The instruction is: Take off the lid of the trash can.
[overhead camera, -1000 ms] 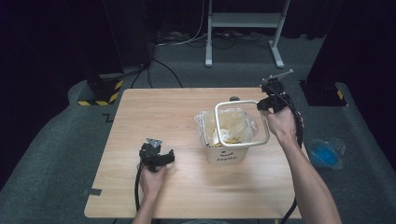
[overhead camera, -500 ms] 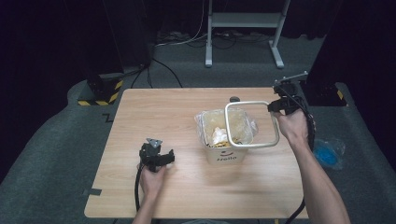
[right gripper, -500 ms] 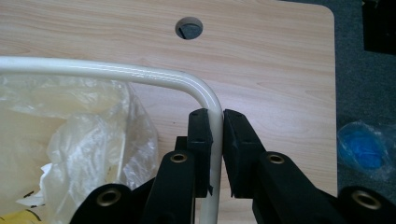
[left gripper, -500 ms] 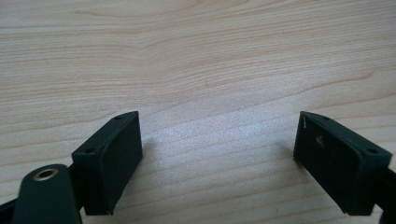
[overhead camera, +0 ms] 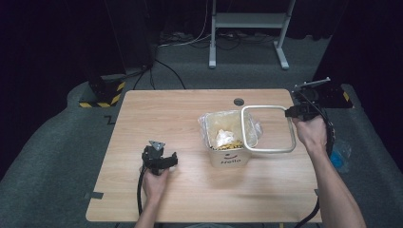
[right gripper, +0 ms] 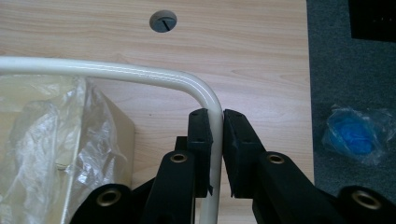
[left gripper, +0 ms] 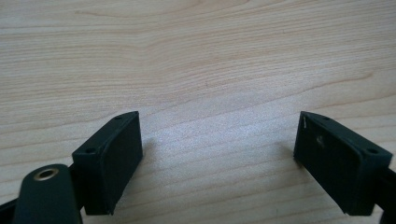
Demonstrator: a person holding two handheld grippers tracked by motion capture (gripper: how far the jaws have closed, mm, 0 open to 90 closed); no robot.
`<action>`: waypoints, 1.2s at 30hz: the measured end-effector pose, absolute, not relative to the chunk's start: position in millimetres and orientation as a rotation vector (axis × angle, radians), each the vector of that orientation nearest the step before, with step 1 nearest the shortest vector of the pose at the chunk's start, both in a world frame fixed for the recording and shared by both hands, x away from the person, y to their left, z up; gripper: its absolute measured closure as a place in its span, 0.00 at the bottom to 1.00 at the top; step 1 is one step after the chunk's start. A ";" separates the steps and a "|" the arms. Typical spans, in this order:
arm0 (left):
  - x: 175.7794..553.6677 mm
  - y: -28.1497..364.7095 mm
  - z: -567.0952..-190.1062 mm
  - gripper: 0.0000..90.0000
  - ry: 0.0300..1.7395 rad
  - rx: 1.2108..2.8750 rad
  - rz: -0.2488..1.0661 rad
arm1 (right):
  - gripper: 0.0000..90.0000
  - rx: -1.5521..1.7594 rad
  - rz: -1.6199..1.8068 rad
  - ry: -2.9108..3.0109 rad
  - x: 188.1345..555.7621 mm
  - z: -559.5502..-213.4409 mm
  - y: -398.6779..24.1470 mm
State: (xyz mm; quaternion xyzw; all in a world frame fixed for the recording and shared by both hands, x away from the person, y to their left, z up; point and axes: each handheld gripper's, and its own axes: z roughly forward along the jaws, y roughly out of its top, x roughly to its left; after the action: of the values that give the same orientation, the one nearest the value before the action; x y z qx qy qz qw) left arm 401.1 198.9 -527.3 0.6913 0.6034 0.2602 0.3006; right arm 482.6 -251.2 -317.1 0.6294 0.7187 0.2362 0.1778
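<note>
A cream bin (overhead camera: 228, 154) marked "Hello" stands right of the table's middle, lined with a clear plastic bag (overhead camera: 223, 126) that holds yellowish scraps. My right gripper (overhead camera: 290, 113) is shut on a cream rounded-square ring (overhead camera: 268, 150), held level above the bin's right half and reaching past it to the right. In the right gripper view the jaws (right gripper: 215, 116) pinch the ring's tube (right gripper: 116, 72) just below a corner, with the bag (right gripper: 46, 135) underneath. My left gripper (overhead camera: 171, 159) rests on the table at front left, open with bare wood between its jaws (left gripper: 219, 140).
The wooden table (overhead camera: 166, 114) has a cable hole (overhead camera: 238, 101) behind the bin. A blue thing in clear plastic (overhead camera: 340, 154) lies on the grey floor to the right. A black box (overhead camera: 332, 95) sits at the far right, a metal stand (overhead camera: 247, 21) behind.
My right gripper has carried the ring to the right, from over the bin's top to partly past its right side. The left gripper has stayed put.
</note>
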 end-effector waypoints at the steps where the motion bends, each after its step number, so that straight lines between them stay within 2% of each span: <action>1: 401.1 198.9 -527.3 0.17 1.601 1.834 0.690 | 0.91 1.781 0.668 2.033 482.6 -317.1 -251.2; 20: 401.0 198.9 -527.3 0.17 1.601 1.834 0.691 | 0.91 1.863 0.643 1.979 473.0 -329.1 -290.7; 36: 400.8 198.6 -527.4 0.17 1.603 1.831 0.692 | 0.91 1.914 0.570 1.953 469.8 -357.8 -309.9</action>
State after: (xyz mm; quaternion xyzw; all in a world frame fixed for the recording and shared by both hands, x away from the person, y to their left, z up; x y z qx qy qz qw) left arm 400.8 198.6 -527.4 0.6901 0.6043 0.2607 0.3010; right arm 469.8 -309.9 -357.8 0.6748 0.6886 0.2011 0.1733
